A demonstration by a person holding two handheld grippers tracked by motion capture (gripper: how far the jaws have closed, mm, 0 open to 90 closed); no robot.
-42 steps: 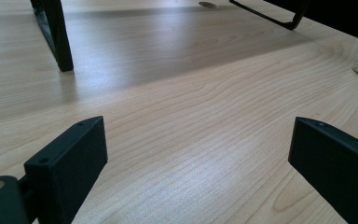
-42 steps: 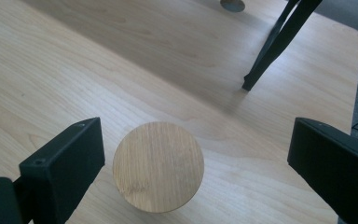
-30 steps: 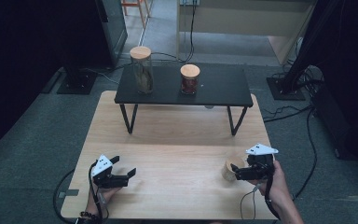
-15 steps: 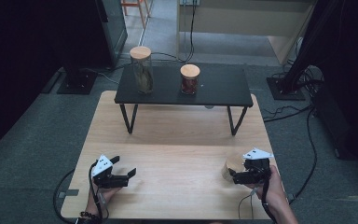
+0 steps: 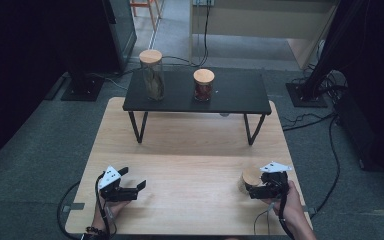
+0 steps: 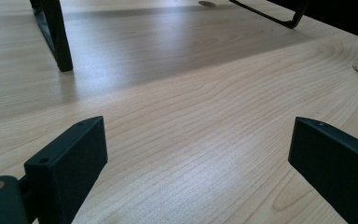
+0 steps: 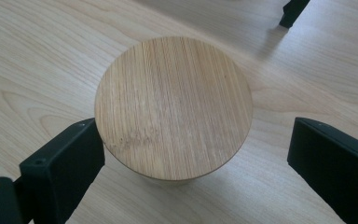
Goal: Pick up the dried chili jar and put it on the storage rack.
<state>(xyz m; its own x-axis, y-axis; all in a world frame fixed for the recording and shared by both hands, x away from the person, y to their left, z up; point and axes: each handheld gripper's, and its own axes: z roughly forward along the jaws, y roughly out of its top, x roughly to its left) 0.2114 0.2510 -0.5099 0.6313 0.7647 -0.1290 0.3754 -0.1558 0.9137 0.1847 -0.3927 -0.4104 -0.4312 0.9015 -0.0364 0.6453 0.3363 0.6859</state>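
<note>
- Left gripper (image 5: 130, 189): it rests low near the front left corner of the tabletop (image 5: 190, 150), and its jaws are spread wide with nothing but bare wood between them. Judged role: idle. Keep it parked there so that its cable stays out of the working area.
- Black shelf (image 5: 240, 95): it stands along the rear edge of the tabletop and carries a tall jar (image 5: 151, 74) towards its left end and a short jar (image 5: 203, 84) near its middle, both capped with wooden lids. Neither is involved in the current step.
- Small jar (image 5: 250, 180): it stands upright near the front right corner of the tabletop. In the right gripper view its round wooden lid (image 7: 173, 107) lies between the two jaws, and grainy contents show in the left gripper view.
- Right gripper (image 5: 256, 190): its jaws stand apart on either side of the small jar. One jaw looks close to the lid's rim, whereas the other shows clear wood in the gap, so no grip is made.
- Step in hand, as judged: grasping the small jar.
- Centre the jar between the jaws before closing, so that neither jaw pushes it sideways.
- Lower until the pads face the body below the lid; a hold on the lid alone may lift the lid off.
- Close evenly and keep the jar upright.
</note>
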